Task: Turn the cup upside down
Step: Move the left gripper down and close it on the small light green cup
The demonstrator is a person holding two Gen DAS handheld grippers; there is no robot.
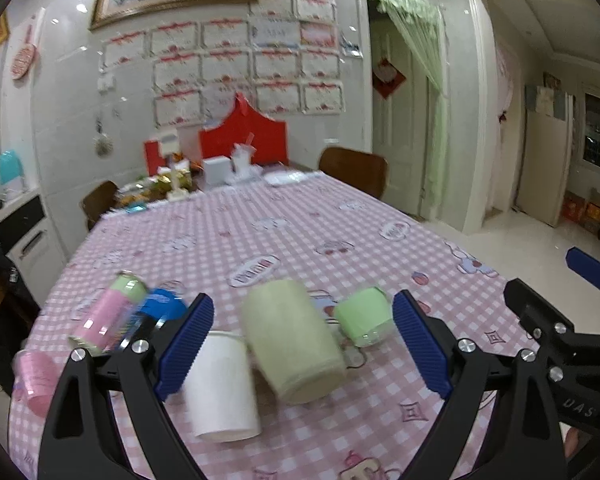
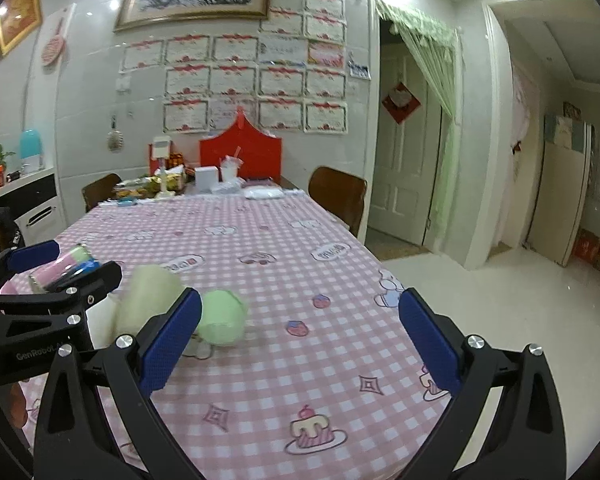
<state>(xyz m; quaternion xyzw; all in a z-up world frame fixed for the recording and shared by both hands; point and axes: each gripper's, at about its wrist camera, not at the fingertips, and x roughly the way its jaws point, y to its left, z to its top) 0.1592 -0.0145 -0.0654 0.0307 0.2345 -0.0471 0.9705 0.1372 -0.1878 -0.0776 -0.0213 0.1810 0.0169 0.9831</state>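
cups grouped on tabletop (image 1: 340, 240) near front edge: white cup (image 1: 220, 388), pale green cup (image 1: 296, 340), small green cup (image 1: 364, 316). nothing gripped. left gripper (image 1: 304, 348) jaws open, right gripper (image 2: 300, 340) jaws open. orientation blurred; flip judged not yet begun.

Worktop cloth (image 1: 300, 220) pink-white check – cups: pale green (image 1: 292, 340), white (image 1: 220, 392), mint (image 1: 364, 316), pink (image 1: 36, 376); tongs' pads (image 1: 188, 344) blue.
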